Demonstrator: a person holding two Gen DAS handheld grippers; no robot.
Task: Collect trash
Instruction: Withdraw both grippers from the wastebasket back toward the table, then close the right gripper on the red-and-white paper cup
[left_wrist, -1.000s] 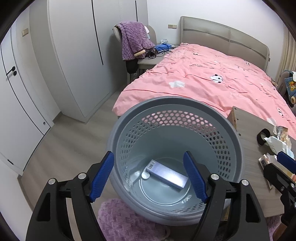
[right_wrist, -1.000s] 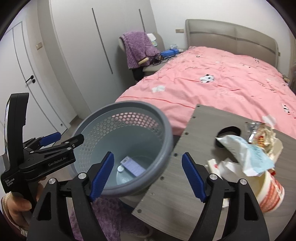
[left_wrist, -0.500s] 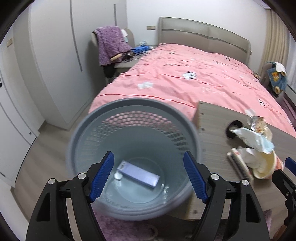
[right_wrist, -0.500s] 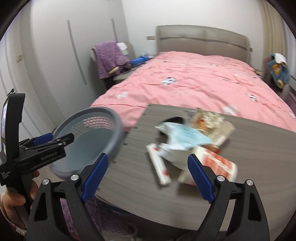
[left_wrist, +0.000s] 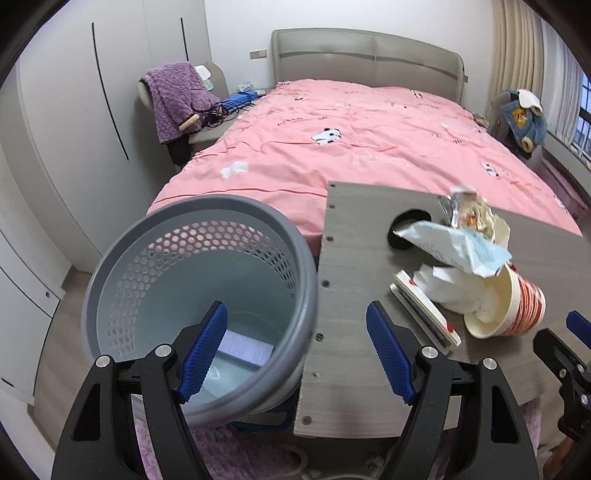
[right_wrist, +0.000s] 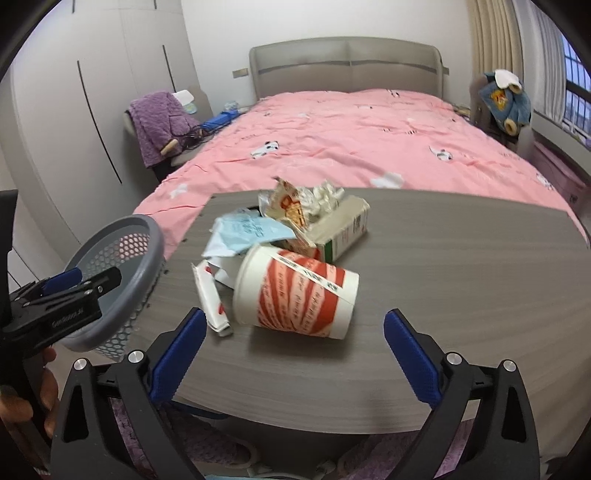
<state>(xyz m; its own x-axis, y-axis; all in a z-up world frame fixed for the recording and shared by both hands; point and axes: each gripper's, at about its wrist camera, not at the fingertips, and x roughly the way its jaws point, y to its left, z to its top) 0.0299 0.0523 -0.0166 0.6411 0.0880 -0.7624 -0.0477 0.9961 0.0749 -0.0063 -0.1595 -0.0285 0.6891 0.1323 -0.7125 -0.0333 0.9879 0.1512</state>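
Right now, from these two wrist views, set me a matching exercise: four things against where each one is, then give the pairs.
Things:
1. paper cup
2. flat box
3. purple blanket
4. grey basket

Places:
A. draped over the chair beside the bed
B. lying on its side on the table
C. standing past the table's left edge
D. at the bottom of the basket

Pairs: 1-B, 2-D, 3-A, 4-C

bin (left_wrist: 199, 280) left of table (left_wrist: 354, 332), cup (right_wrist: 295, 291) on table, bed (right_wrist: 351, 147) behind
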